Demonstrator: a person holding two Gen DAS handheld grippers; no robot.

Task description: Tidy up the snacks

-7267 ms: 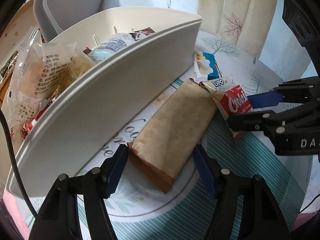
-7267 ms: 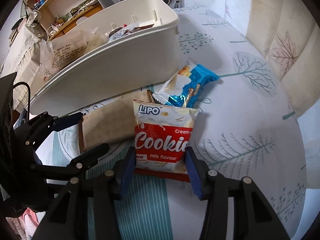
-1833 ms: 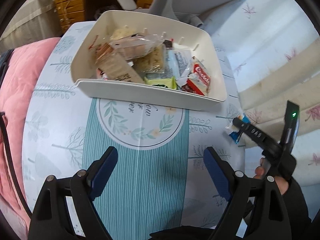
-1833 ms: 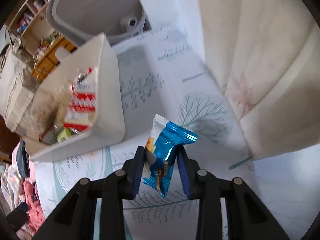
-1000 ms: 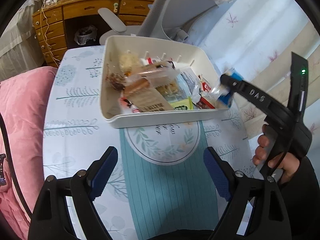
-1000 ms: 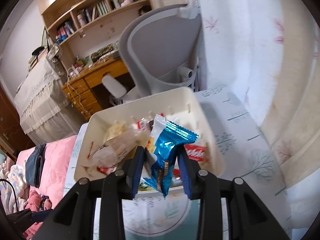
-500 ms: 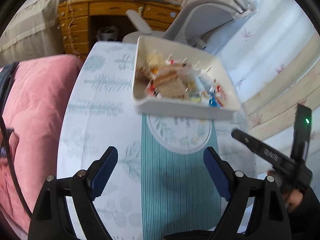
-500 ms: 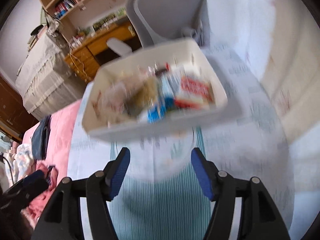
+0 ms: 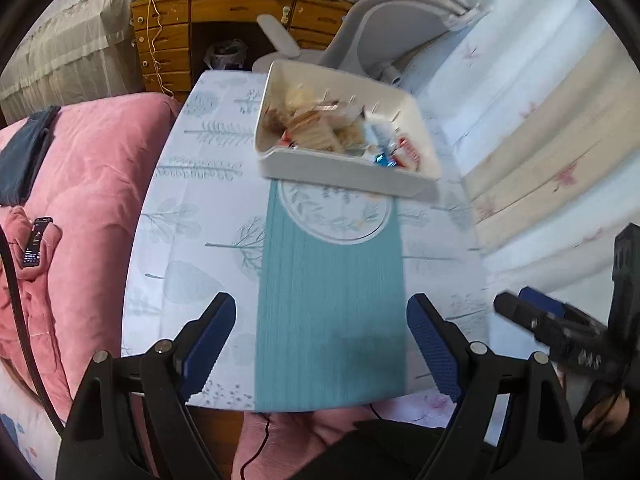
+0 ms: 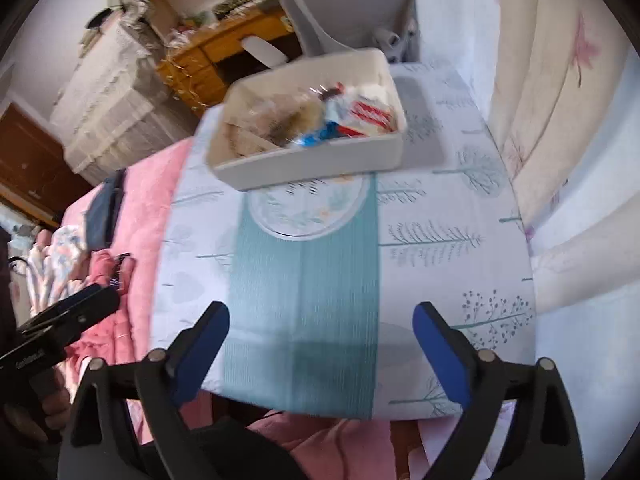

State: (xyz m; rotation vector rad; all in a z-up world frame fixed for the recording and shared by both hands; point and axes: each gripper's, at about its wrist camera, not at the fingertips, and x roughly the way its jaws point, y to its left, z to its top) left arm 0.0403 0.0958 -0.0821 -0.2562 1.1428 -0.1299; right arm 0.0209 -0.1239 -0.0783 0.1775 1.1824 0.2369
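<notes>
A white bin [image 9: 344,168] stands at the far end of the table, holding several snack packets, among them a blue packet [image 9: 384,159] and a red cookie packet [image 9: 410,152]. It shows in the right wrist view too [image 10: 308,164], with the blue packet [image 10: 320,134] and red packet [image 10: 370,116] inside. My left gripper [image 9: 322,344] is open and empty, held above the table's near edge. My right gripper [image 10: 322,352] is open and empty, also above the near edge. Each gripper shows at the side of the other's view.
A teal striped runner [image 9: 332,300] lies on the tree-print tablecloth [image 10: 440,232]. A pink quilt [image 9: 80,184] with a phone [image 9: 36,242] lies to the left. A grey chair [image 9: 380,36] and a wooden desk [image 9: 224,12] stand behind the table.
My right gripper carried the blue packet over the bin, opened and let it go there. Both grippers then drew back toward the table's near edge.
</notes>
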